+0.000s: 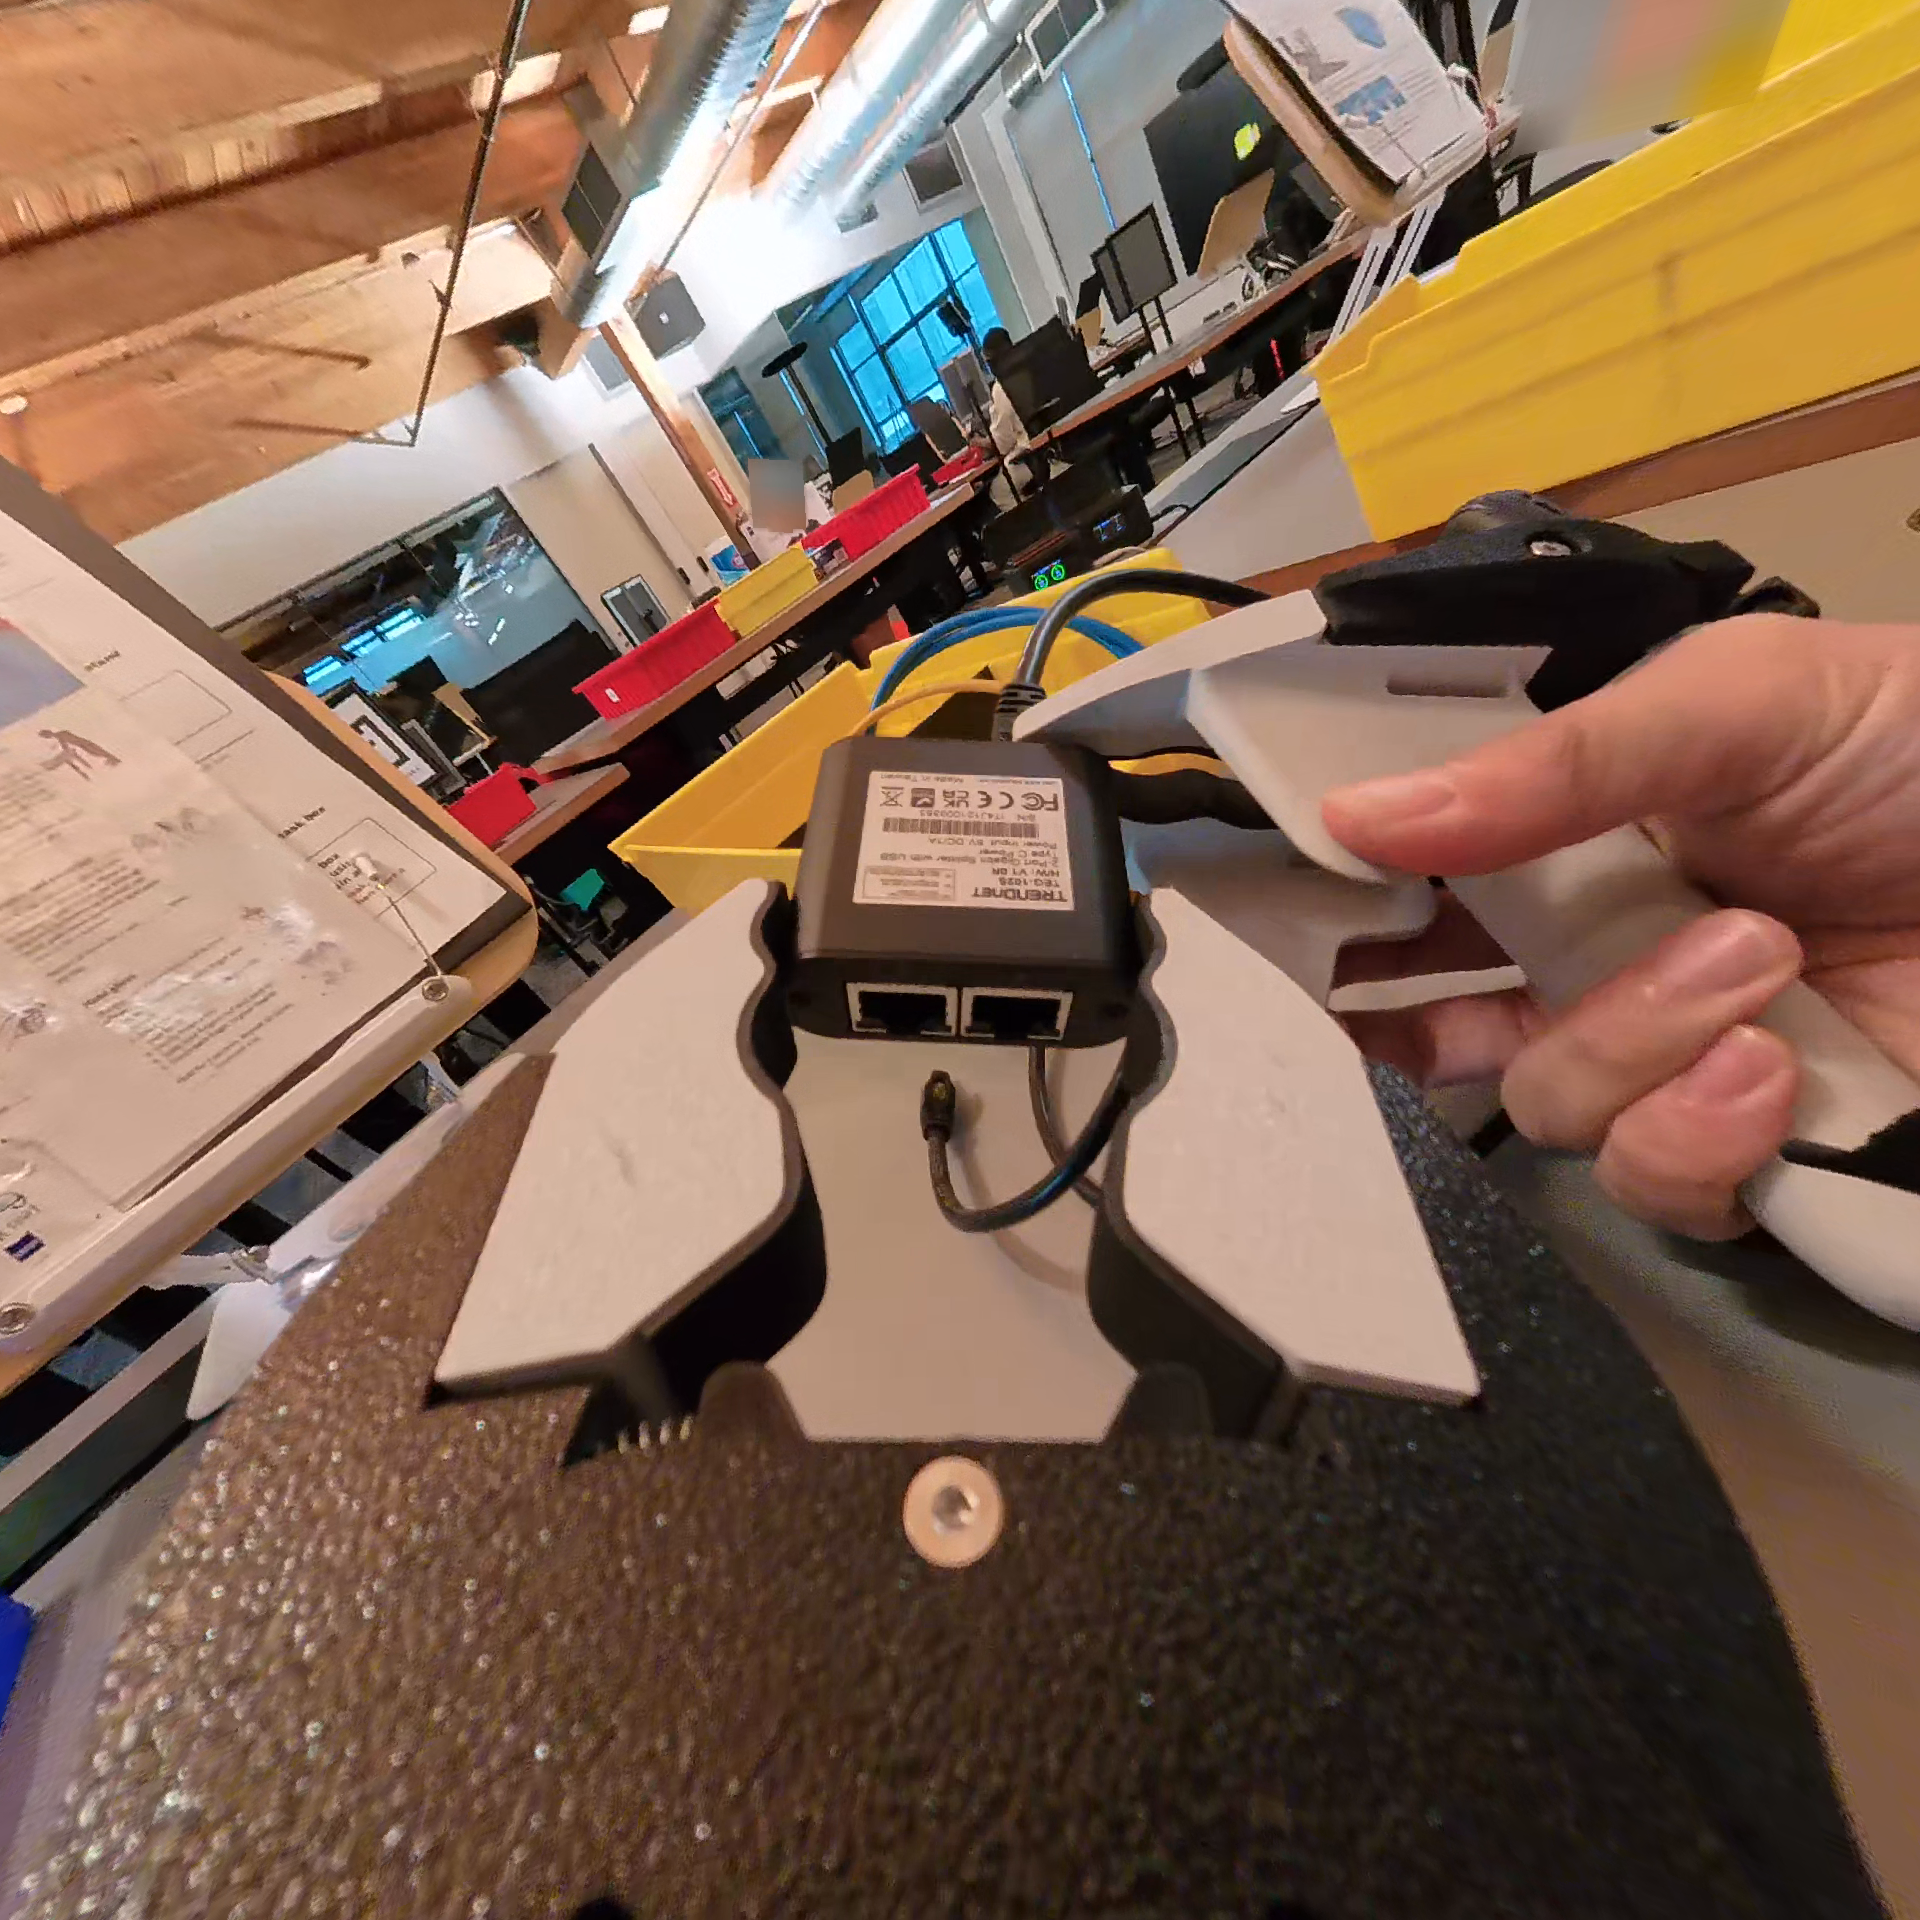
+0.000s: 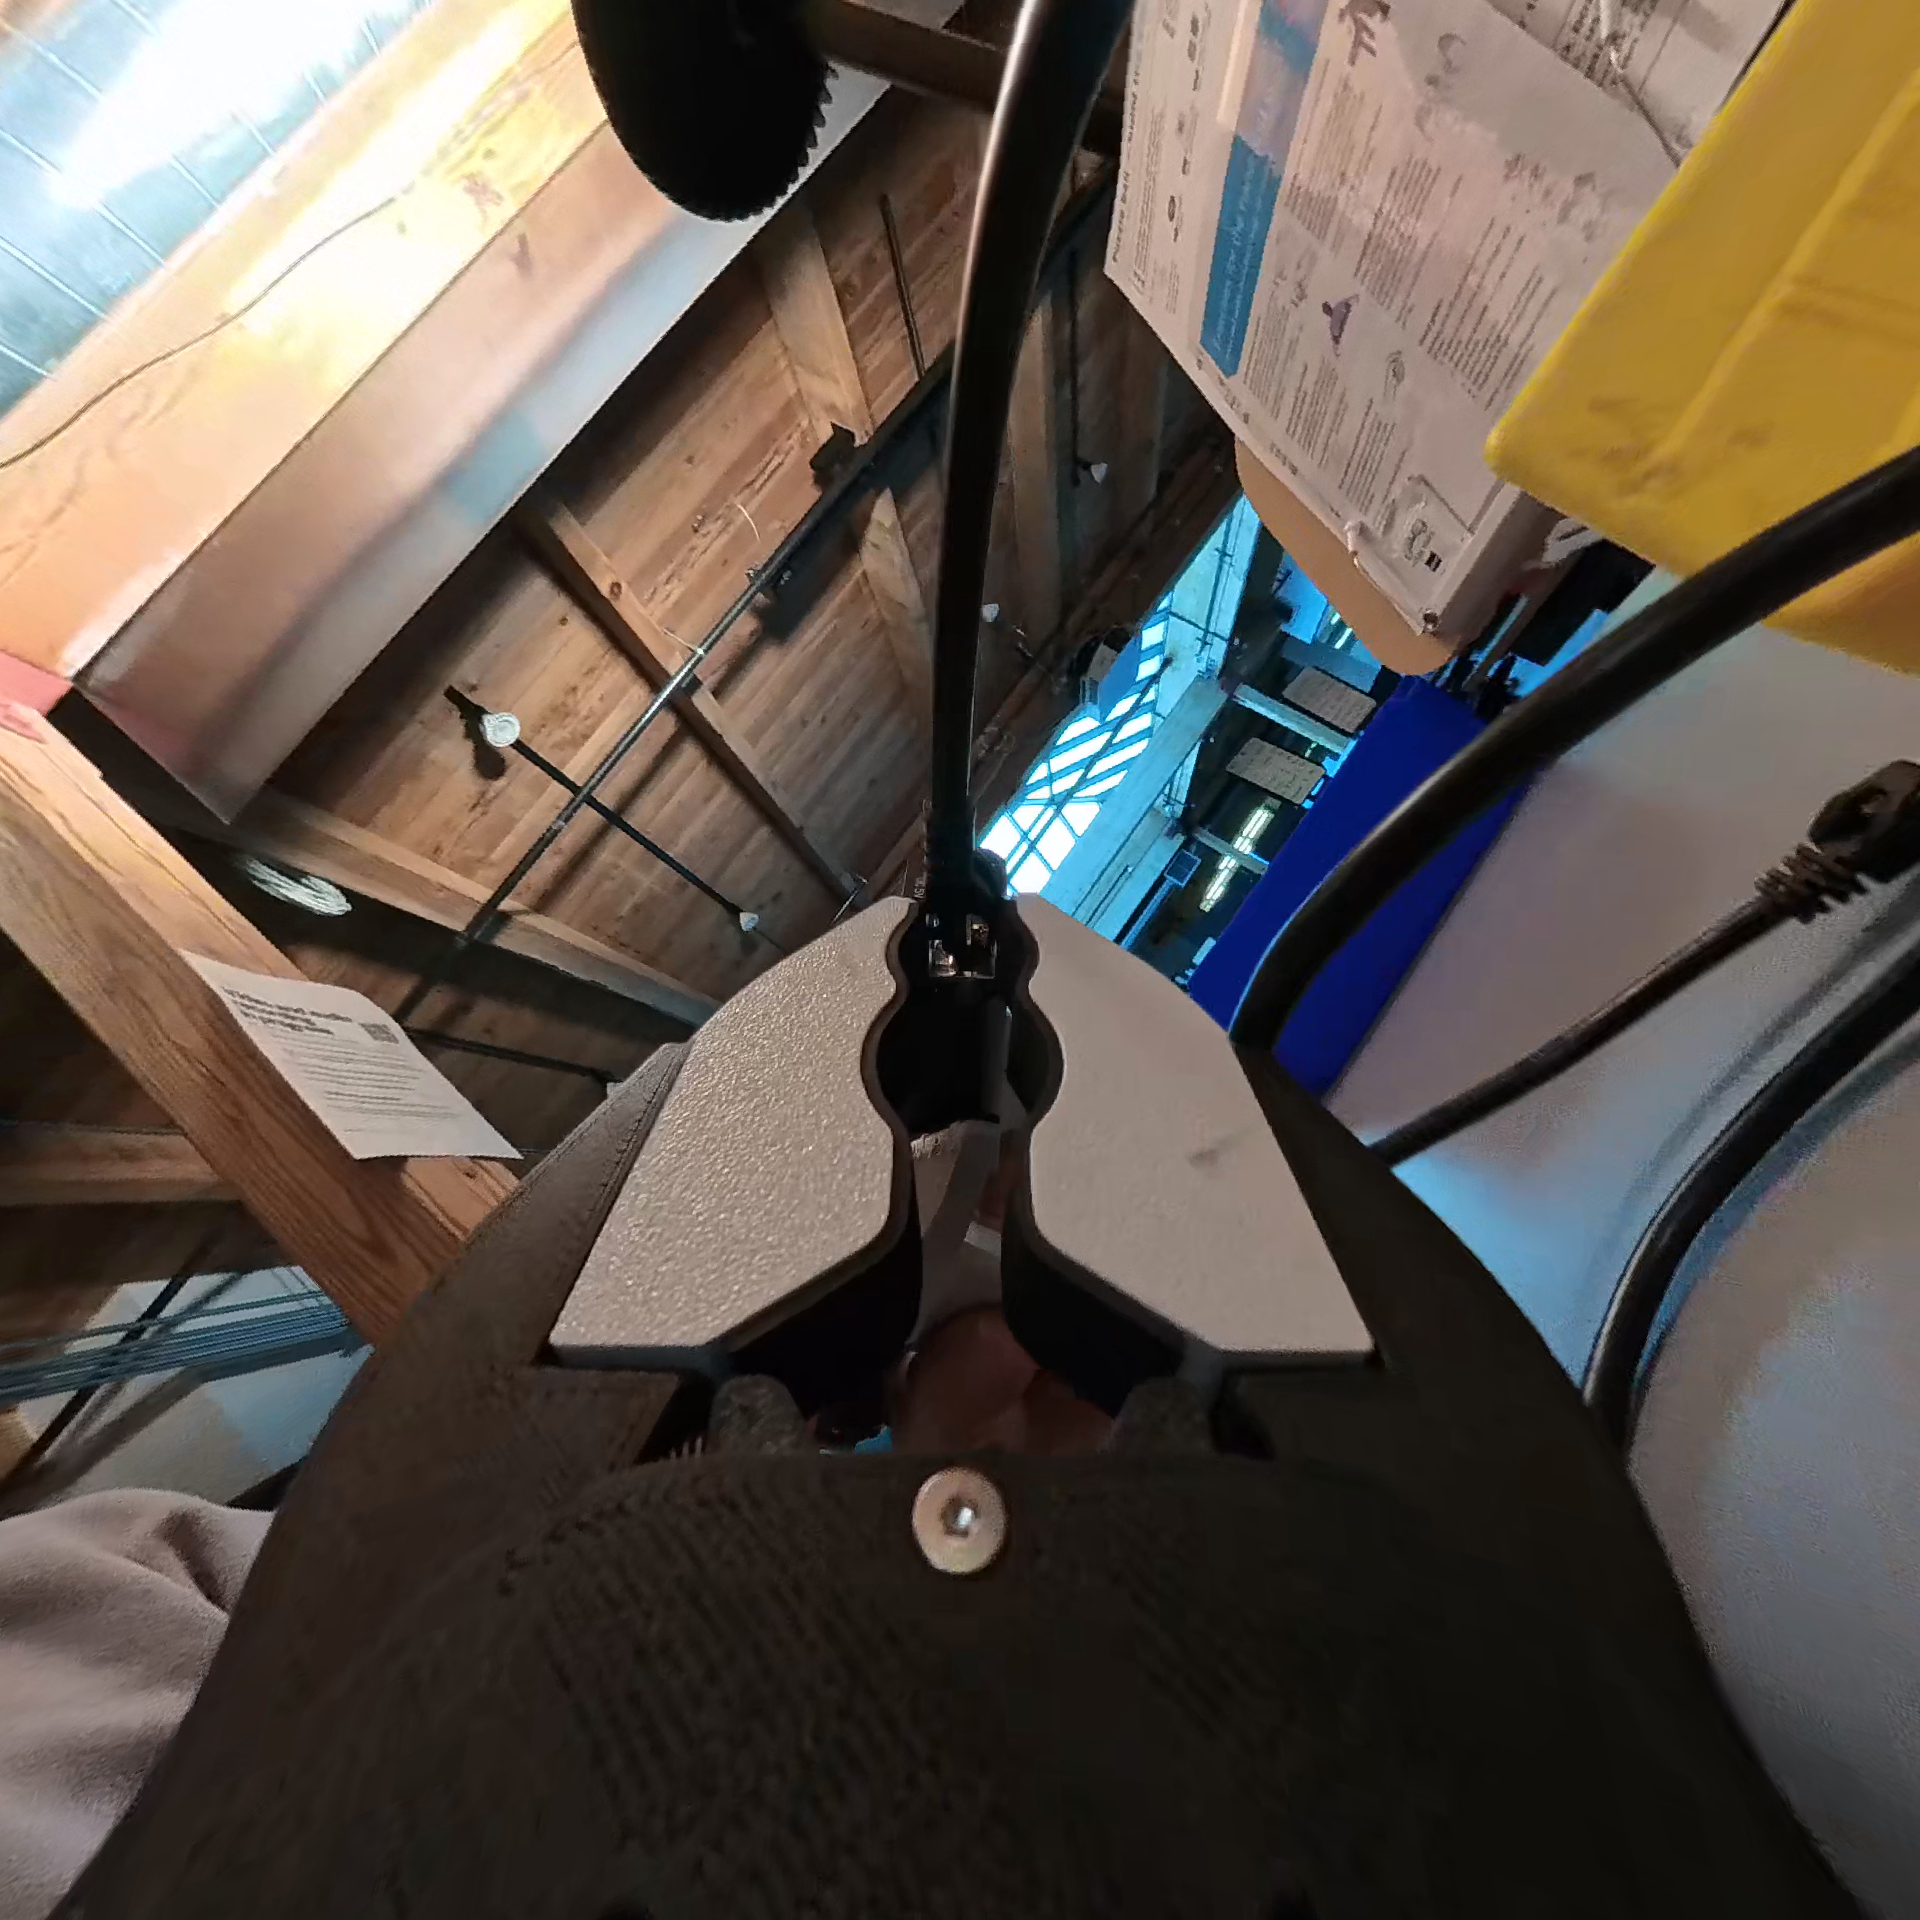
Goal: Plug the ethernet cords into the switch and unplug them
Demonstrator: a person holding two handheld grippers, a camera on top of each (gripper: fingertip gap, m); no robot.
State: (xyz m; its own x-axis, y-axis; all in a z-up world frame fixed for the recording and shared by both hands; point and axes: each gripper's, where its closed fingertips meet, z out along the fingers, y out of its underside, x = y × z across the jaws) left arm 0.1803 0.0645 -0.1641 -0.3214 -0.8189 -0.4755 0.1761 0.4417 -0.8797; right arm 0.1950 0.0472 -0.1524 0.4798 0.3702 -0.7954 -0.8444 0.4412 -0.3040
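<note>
My left gripper [image 1: 961, 909] is shut on the black switch [image 1: 961, 831], held label side up. Its two front ports [image 1: 902, 1010] face the camera and are empty. A hand holds my right gripper [image 1: 1091, 779] at the switch's far right corner. In the right wrist view my right gripper [image 2: 961, 920] is shut on a black ethernet plug [image 2: 961, 956], and its black cord [image 2: 966, 468] arcs up and away. In the left wrist view that cord [image 1: 1049, 634] drops behind the switch. Whether the plug is seated there is hidden.
A loose black cord end [image 1: 940, 1091] lies on the table under the switch. A blue cord [image 1: 935, 634] loops in a yellow bin [image 1: 727, 821] behind it. Another yellow bin [image 1: 1621, 312] stands at the right, and a board with an instruction sheet [image 1: 208, 883] at the left. The grippers are tip to tip, or close to it.
</note>
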